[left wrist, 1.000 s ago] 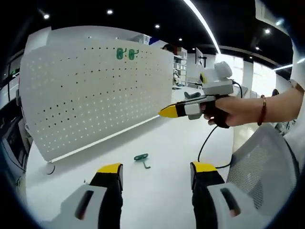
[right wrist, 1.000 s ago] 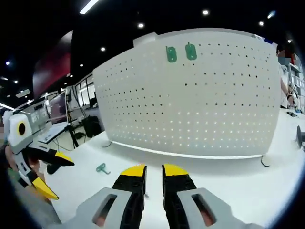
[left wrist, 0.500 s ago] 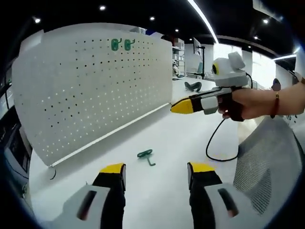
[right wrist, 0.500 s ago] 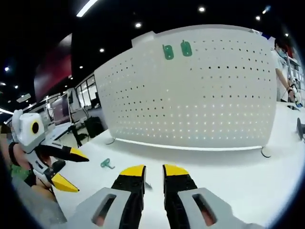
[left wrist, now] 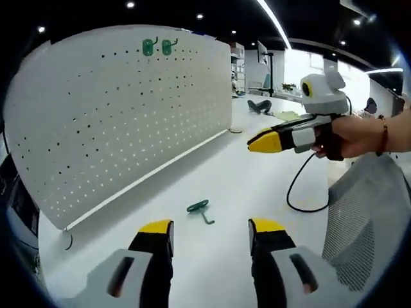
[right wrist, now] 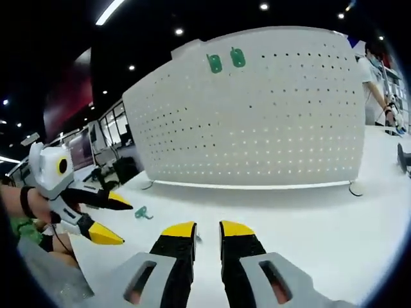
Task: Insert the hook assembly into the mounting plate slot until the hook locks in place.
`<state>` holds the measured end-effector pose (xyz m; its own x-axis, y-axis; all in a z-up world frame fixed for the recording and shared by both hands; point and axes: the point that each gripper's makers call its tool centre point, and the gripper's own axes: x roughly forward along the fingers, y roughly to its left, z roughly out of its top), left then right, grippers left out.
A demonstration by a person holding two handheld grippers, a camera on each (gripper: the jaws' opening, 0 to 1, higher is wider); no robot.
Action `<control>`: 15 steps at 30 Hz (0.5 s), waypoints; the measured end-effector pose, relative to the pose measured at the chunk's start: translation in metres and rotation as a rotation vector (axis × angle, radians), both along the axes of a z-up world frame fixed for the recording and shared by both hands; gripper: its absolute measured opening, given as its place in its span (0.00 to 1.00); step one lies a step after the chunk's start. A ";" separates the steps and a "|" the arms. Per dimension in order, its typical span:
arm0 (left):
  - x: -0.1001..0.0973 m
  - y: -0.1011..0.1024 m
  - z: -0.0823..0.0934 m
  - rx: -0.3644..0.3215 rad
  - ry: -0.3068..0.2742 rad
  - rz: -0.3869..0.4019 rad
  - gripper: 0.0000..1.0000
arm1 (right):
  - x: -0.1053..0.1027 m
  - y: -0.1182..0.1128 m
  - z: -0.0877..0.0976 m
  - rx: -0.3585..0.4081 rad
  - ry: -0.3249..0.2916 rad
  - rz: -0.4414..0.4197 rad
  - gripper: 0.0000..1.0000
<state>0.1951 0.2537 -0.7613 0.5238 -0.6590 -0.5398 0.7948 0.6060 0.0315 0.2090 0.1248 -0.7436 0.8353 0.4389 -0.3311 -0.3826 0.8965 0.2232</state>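
Note:
A tall white pegboard (left wrist: 122, 115) stands on the white table, with two green hooks (left wrist: 149, 46) mounted near its top edge. A loose green hook (left wrist: 200, 208) lies flat on the table, just beyond my left gripper (left wrist: 210, 228), which is open and empty. My right gripper (left wrist: 266, 140) hovers at the right, held by a hand, its yellow tips together. In the right gripper view the pegboard (right wrist: 257, 122) carries the mounted hooks (right wrist: 214, 63). The loose hook (right wrist: 141, 212) lies at the left near the splayed left gripper (right wrist: 119, 219). The right gripper (right wrist: 207, 230) is shut on nothing.
A grey mesh chair back (left wrist: 359, 218) rises at the right of the left gripper view. A black cable (left wrist: 298, 192) loops down from the right gripper onto the table. A person (right wrist: 372, 83) stands beyond the pegboard's right end, by a dark object (right wrist: 403, 157).
Both views have shifted with the hands. The left gripper has come nearer the loose hook, which still lies on the table. The right gripper has drifted rightward in the left gripper view.

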 end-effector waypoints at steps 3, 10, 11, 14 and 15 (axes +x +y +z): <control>0.003 -0.002 -0.004 0.011 0.005 -0.009 0.47 | -0.002 0.001 -0.003 0.000 0.005 0.002 0.13; 0.008 -0.001 -0.015 0.042 0.032 0.004 0.41 | -0.006 0.000 -0.010 0.013 0.026 -0.004 0.13; 0.009 0.000 -0.017 0.053 0.031 0.000 0.41 | -0.007 0.000 -0.011 0.015 0.025 -0.006 0.13; 0.013 0.001 -0.021 0.063 0.033 0.001 0.40 | -0.009 0.001 -0.012 0.024 0.032 -0.005 0.13; 0.015 0.001 -0.021 0.065 0.032 0.001 0.40 | -0.011 0.002 -0.014 0.021 0.036 -0.003 0.13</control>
<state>0.2100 0.2546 -0.7827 0.5059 -0.6216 -0.5981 0.7957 0.6040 0.0453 0.1983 0.1269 -0.7574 0.8240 0.4440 -0.3519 -0.3717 0.8924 0.2557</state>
